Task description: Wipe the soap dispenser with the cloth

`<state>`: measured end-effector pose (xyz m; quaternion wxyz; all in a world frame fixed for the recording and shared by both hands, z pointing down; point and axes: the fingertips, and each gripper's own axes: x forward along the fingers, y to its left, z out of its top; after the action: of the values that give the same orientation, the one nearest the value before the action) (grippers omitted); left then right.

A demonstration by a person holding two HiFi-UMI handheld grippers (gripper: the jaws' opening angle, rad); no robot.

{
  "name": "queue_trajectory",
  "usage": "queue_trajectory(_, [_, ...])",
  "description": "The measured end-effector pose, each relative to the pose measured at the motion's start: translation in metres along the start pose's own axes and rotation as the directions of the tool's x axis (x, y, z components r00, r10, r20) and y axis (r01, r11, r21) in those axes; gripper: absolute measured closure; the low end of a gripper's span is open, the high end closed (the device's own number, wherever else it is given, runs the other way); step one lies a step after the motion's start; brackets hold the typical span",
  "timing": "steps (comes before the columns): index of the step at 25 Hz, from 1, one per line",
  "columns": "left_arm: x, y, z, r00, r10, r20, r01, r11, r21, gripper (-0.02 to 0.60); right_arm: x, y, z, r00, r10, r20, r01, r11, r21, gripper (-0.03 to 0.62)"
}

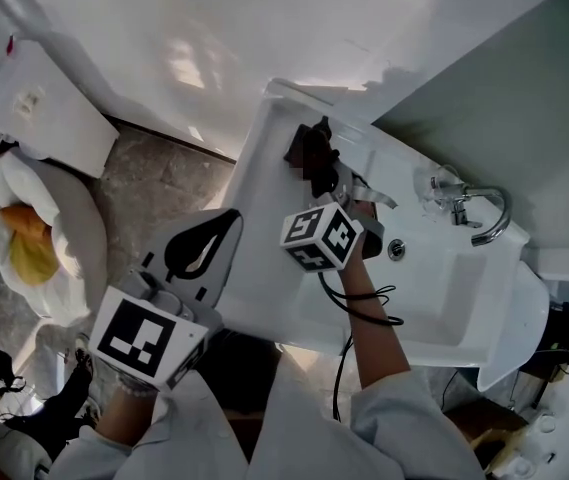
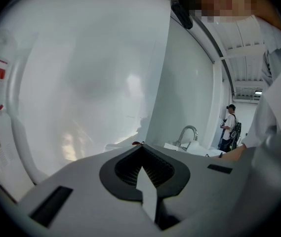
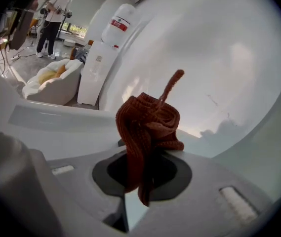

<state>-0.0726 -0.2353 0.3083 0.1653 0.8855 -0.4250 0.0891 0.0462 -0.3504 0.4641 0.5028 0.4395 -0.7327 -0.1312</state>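
The right gripper (image 1: 329, 180) reaches over the far left corner of the white sink (image 1: 264, 258). Its jaws are clamped on a dark red ribbed cloth (image 3: 147, 122). The cloth bunches up in folds above the jaw tips, and one thin strand sticks up from it. From the head view, the cloth (image 1: 309, 153) hangs just above the sink's far left rim, close to the white wall. The curved chrome tap (image 1: 484, 218) stands at the right end of the sink, well apart from the cloth.

The left gripper (image 1: 229, 218) is held low and near, to the left of the sink and above the grey floor (image 1: 154, 168). Its jaws are pressed together with nothing between them, as the left gripper (image 2: 142, 147) view shows.
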Motion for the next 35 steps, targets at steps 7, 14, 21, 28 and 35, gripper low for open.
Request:
queue_trajectory(7, [-0.005, 0.007, 0.001, 1.000, 0.023, 0.004, -0.023, 0.999, 0.029, 0.577, 0.016, 0.034, -0.012, 0.995, 0.073, -0.068, -0.075, 0.997, -0.035, 0.539])
queue_trajectory(14, [-0.012, 0.012, -0.001, 0.999, 0.033, 0.006, -0.033, 0.999, 0.025, 0.577, 0.029, 0.058, -0.019, 0.985, 0.128, -0.119, -0.135, 0.989, -0.054, 0.539])
queue_trajectory(21, [-0.011, 0.010, -0.001, 1.000, 0.026, 0.013, -0.027, 0.999, 0.024, 0.577, 0.028, 0.078, -0.027, 0.974, 0.180, -0.137, -0.188, 0.981, -0.049, 0.539])
queue_trajectory(28, [-0.010, -0.001, 0.006, 0.999, -0.003, 0.032, 0.002, 0.999, 0.041, 0.577, -0.009, 0.054, -0.006, 0.990, 0.129, -0.054, -0.130, 0.991, -0.010, 0.539])
queue_trajectory(35, [-0.008, -0.012, 0.013, 0.999, -0.021, 0.039, 0.019, 0.999, 0.051, 0.577, -0.028, -0.003, 0.016, 1.000, 0.006, 0.013, -0.005, 1.000, -0.014, 0.539])
